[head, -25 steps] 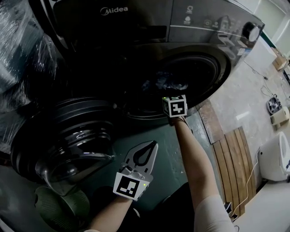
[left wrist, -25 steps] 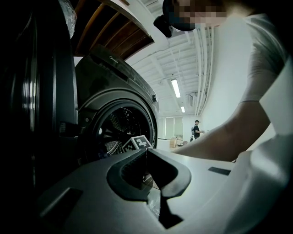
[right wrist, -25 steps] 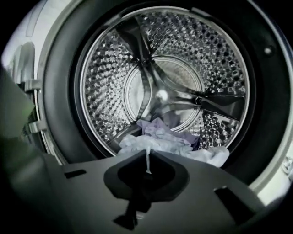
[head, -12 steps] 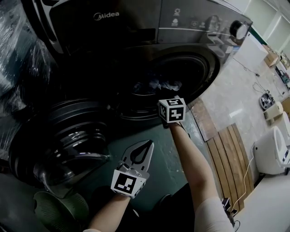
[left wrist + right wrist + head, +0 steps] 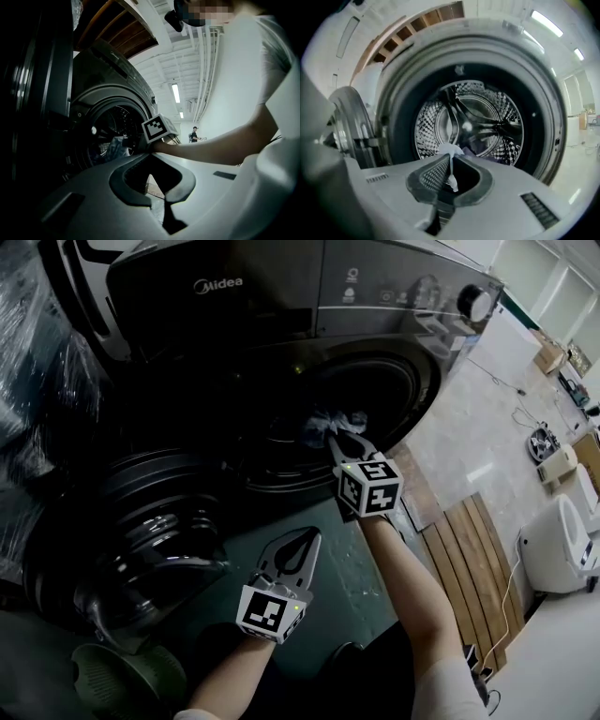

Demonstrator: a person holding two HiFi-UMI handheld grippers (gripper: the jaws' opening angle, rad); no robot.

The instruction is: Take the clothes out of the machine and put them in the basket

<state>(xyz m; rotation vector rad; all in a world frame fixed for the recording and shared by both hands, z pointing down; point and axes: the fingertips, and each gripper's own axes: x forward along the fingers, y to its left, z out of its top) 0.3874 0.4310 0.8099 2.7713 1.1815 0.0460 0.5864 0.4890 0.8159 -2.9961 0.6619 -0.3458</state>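
I am looking at a pale, bluish-white garment (image 5: 336, 421), crumpled and soft, bunching up right at the mouth of the washing machine (image 5: 281, 296). In the right gripper view a thin white fold of that garment (image 5: 451, 151) is running down between the ribbed pads, so the right claw (image 5: 343, 441) is clamping shut on it, with the rest of the cloth spilling just over the claw's tips towards the drum. The steel drum (image 5: 497, 112) is showing its dimpled wall and paddles, and a darker, purplish piece of clothing (image 5: 480, 140) is lying low inside it, behind the pinched fold. The round door (image 5: 141, 531) is hanging wide open to the left of the opening. A dark green rounded basket (image 5: 122, 681) is sitting at the lower left near my left arm; I cannot tell what is in it. The left claw (image 5: 302, 542) is hovering below the opening, well apart from the garment, and in its own view its tips are meeting with nothing between them. From that side I am also seeing the garment (image 5: 115, 145) at the drum's rim, just beyond the right claw's marker cube (image 5: 159, 127).
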